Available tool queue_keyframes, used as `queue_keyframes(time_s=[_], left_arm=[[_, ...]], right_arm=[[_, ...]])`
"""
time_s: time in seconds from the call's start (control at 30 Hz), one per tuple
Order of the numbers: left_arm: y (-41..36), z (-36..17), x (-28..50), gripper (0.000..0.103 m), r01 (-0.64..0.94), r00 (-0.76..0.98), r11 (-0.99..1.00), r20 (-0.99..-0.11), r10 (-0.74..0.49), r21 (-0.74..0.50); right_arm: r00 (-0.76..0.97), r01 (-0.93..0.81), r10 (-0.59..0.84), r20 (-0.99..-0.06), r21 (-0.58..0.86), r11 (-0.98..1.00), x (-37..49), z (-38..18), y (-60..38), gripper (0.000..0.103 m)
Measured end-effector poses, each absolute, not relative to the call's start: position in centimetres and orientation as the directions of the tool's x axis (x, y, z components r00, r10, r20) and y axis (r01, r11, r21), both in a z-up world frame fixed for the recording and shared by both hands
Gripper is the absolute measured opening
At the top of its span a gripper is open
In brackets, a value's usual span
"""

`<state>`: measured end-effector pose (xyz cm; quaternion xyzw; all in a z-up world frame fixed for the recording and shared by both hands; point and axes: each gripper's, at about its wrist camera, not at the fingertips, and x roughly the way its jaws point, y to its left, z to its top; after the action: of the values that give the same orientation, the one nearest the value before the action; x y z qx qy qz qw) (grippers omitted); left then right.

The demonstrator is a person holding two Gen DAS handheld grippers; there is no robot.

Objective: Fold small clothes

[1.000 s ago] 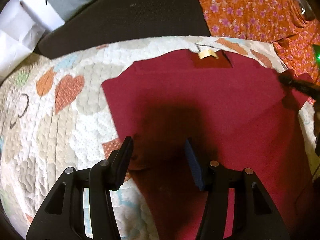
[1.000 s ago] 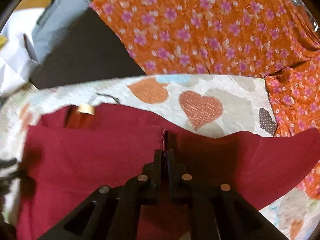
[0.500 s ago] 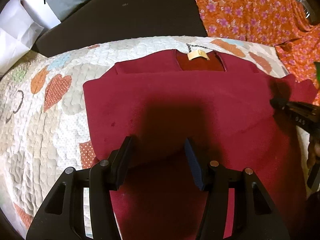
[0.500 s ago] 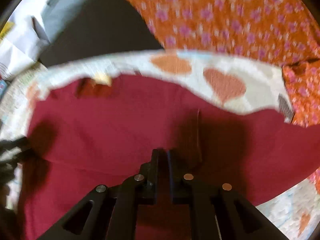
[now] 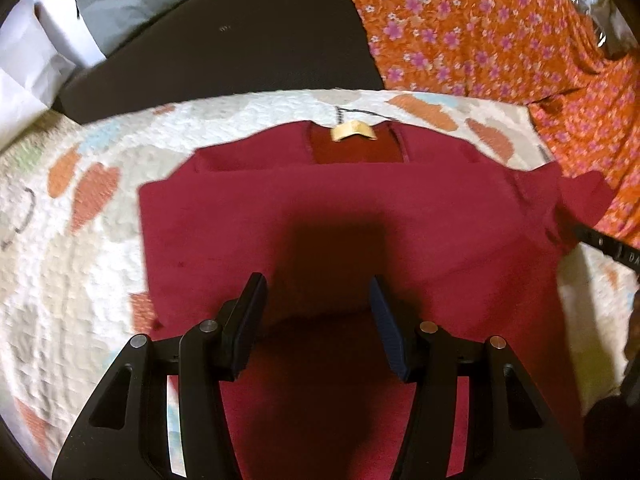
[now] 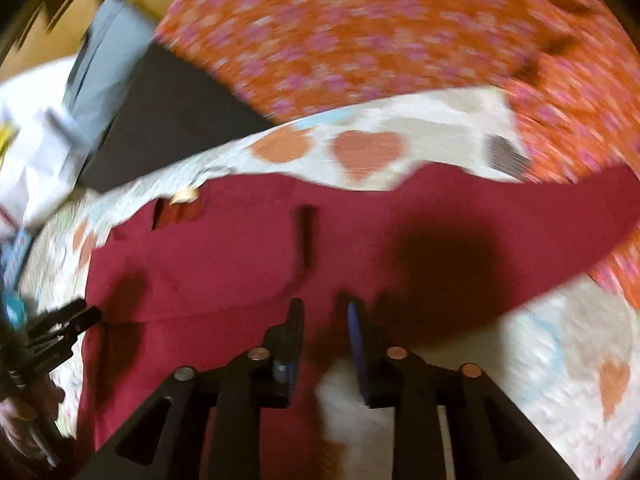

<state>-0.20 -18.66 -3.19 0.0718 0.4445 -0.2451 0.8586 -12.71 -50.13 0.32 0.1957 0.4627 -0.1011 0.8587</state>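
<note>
A dark red shirt (image 5: 360,216) lies on a quilt with heart patterns (image 5: 80,240), its lower part folded up toward the collar, where a tan label (image 5: 353,131) shows. My left gripper (image 5: 316,300) is open and empty just above the shirt's fold edge. My right gripper (image 6: 322,316) is open and empty over the shirt's right side (image 6: 360,240); the view is blurred. The right gripper's tip shows at the right edge of the left wrist view (image 5: 600,242). The left gripper shows at the left of the right wrist view (image 6: 60,326).
An orange cloth with pink flowers (image 5: 500,28) lies beyond the quilt at the back right. A dark surface (image 5: 224,40) and grey and white items (image 5: 48,32) sit at the back left.
My right gripper has let go of the shirt's edge, opened and pulled back. The folded-up part now lies flat. My left gripper stayed open and shifted slightly.
</note>
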Motion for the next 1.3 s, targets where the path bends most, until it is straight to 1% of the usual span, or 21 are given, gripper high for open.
queue_keyframes(time_s=[0.03, 0.07, 0.1, 0.17, 0.23, 0.37, 0.43, 0.57, 0.7, 0.73, 0.8, 0.83, 0.97, 1.07, 1.17, 1.2, 1.3], left_arm=[[-18.9, -3.3, -0.3, 0.053, 0.486, 0.476, 0.868, -0.801, -0.363, -0.104], [-19.3, -3.4, -0.4, 0.053, 0.49, 0.471, 0.865, -0.803, -0.364, -0.104], [-19.7, -3.6, -0.6, 0.053, 0.497, 0.469, 0.862, -0.806, -0.36, -0.096], [-20.6, -3.9, -1.0, 0.053, 0.512, 0.465, 0.855, -0.813, -0.351, -0.077], [-21.3, -4.2, -1.2, 0.053, 0.523, 0.453, 0.849, -0.819, -0.353, -0.076], [-21.7, -4.7, -1.0, 0.053, 0.523, 0.431, 0.847, -0.829, -0.356, -0.092], [-21.8, -4.9, -0.9, 0.053, 0.521, 0.426, 0.849, -0.835, -0.349, -0.089], [-21.9, -5.1, -0.7, 0.053, 0.52, 0.426, 0.852, -0.844, -0.326, -0.066], [-21.8, -5.2, -0.2, 0.053, 0.502, 0.42, 0.861, -0.848, -0.324, -0.08], [-21.8, -5.2, -0.3, 0.053, 0.502, 0.419, 0.861, -0.848, -0.325, -0.082], [-21.8, -5.2, -0.4, 0.053, 0.507, 0.422, 0.859, -0.847, -0.324, -0.076], [-21.8, -5.1, -0.5, 0.053, 0.51, 0.425, 0.857, -0.844, -0.326, -0.074], [-21.3, -4.3, -0.3, 0.053, 0.501, 0.435, 0.86, -0.832, -0.344, -0.094], [-20.4, -3.4, 0.4, 0.053, 0.474, 0.443, 0.87, -0.816, -0.37, -0.137], [-19.9, -2.6, 1.0, 0.053, 0.455, 0.43, 0.863, -0.796, -0.427, -0.218], [-19.7, -2.4, 1.3, 0.053, 0.451, 0.416, 0.852, -0.782, -0.464, -0.266], [-19.5, -1.9, 1.8, 0.053, 0.437, 0.393, 0.828, -0.753, -0.528, -0.352]], right_arm=[[0.554, 0.396, -0.023, -0.833, 0.239, 0.887, -13.9, 0.4, -51.4, 0.036], [0.555, 0.442, -0.063, -0.83, 0.23, 0.867, -15.2, 0.4, -52.7, 0.041], [0.553, 0.484, -0.098, -0.827, 0.223, 0.846, -16.3, 0.4, -54.0, 0.042], [0.535, 0.577, -0.151, -0.831, 0.229, 0.784, -18.5, 0.1, -57.3, 0.042], [0.55, 0.64, -0.169, -0.818, 0.282, 0.715, -20.3, -0.1, -60.7, 0.042], [0.594, 0.708, -0.233, -0.77, 0.362, 0.607, -22.0, -0.4, -65.8, 0.043], [0.582, 0.749, -0.272, -0.766, 0.375, 0.546, -22.3, -1.0, -68.1, 0.043], [0.576, 0.783, -0.29, -0.764, 0.414, 0.465, -22.2, -2.6, -71.9, 0.043], [0.63, 0.753, -0.247, -0.736, 0.503, 0.424, -22.0, -4.1, -74.7, 0.043], [0.642, 0.745, -0.239, -0.729, 0.519, 0.419, -22.1, -4.3, -75.0, 0.039], [0.663, 0.726, -0.233, -0.711, 0.534, 0.433, -22.0, -4.3, -75.5, 0.023], [0.663, 0.722, -0.235, -0.711, 0.525, 0.45, -21.8, -3.9, -75.4, 0.009], [0.668, 0.69, -0.27, -0.694, 0.442, 0.573, -21.3, -0.5, -72.9, 0.007], [0.68, 0.642, -0.279, -0.678, 0.368, 0.673, -20.5, 2.6, -70.0, 0.006], [0.728, 0.541, -0.211, -0.652, 0.358, 0.761, -18.5, 4.9, -66.4, 0.006], [0.742, 0.504, -0.183, -0.645, 0.357, 0.787, -17.7, 5.4, -65.1, 0.006], [0.773, 0.344, -0.038, -0.633, 0.369, 0.863, -13.7, 6.0, -59.4, 0.006]])
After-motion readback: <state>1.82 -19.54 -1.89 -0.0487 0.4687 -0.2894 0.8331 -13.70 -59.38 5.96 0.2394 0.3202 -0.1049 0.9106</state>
